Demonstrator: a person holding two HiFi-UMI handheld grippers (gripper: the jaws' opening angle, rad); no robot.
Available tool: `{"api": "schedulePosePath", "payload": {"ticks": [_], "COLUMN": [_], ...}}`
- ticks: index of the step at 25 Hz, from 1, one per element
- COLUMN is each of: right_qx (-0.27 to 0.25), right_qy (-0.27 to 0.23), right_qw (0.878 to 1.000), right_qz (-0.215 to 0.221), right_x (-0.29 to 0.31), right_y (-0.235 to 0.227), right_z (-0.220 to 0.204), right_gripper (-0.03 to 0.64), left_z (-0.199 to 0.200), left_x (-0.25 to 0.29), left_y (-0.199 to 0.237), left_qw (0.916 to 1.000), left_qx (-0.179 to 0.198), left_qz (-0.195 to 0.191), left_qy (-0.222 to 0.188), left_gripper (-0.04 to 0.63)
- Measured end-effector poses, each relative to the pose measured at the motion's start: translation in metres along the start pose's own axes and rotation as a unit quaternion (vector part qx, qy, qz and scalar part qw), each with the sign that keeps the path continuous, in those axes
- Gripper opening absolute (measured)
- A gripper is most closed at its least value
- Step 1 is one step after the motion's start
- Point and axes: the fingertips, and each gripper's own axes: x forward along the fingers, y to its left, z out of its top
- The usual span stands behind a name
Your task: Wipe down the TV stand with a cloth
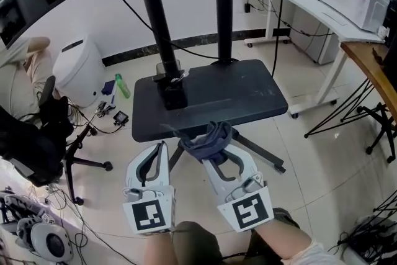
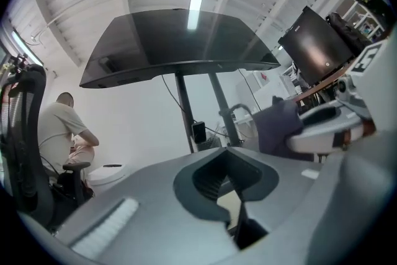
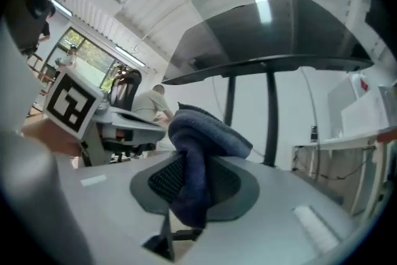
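Note:
The TV stand has a dark shelf (image 1: 242, 93) on two black poles (image 1: 155, 15), under the big TV screen (image 2: 180, 40). My right gripper (image 1: 214, 144) is shut on a bunched dark blue cloth (image 1: 208, 138), just below the shelf's near edge. From the right gripper view, the cloth (image 3: 205, 133) drapes over the closed jaws of the right gripper (image 3: 195, 170). My left gripper (image 1: 162, 147) hangs beside it on the left, shut with nothing in it. In its own view the left gripper (image 2: 228, 155) points up at the stand, with the cloth (image 2: 279, 127) off to the right.
A small black box (image 1: 173, 95) sits on the shelf by the left pole. A white bin (image 1: 80, 71), green bottle (image 1: 122, 85) and office chair base (image 1: 84, 155) stand left. A white desk (image 1: 322, 6), wooden table (image 1: 375, 68) and black tripod (image 1: 360, 112) are right. A seated person (image 2: 59, 127) is behind.

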Motion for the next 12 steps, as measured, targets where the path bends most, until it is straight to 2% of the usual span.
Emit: {"api": "schedulePosePath", "payload": {"ticks": [3,5,6,8,10,12], "right_qx": [0.022,-0.01,-0.033,-0.043,-0.033,-0.047], "right_qy": [0.024,0.029,0.016,-0.011,-0.013,-0.012], "right_qw": [0.999,0.999,0.999,0.999,0.999,0.999], "right_qz": [0.027,0.033,0.029,0.002,-0.015,-0.018], "right_x": [0.038,0.081,0.105,0.143,0.175,0.202], "right_y": [0.039,0.04,0.032,0.009,-0.007,-0.016], "right_z": [-0.088,-0.154,-0.174,-0.175,-0.172,-0.168], "right_gripper": [0.083,0.083,0.083,0.083,0.083,0.083], "left_z": [-0.035,-0.061,-0.073,-0.102,-0.13,-0.135], "left_x": [-0.005,-0.005,-0.001,0.016,0.027,0.03], "left_y": [0.019,0.036,0.045,0.066,0.085,0.098], "left_qw": [0.9995,0.9988,0.9986,0.9971,0.997,0.9969], "left_qx": [-0.009,-0.013,-0.012,-0.009,-0.025,-0.042], "left_qz": [0.02,0.04,0.051,0.068,0.069,0.064], "left_qy": [0.024,0.025,0.005,-0.032,-0.021,-0.018], "left_gripper": [0.0,0.0,0.0,0.0,0.005,0.003]}}
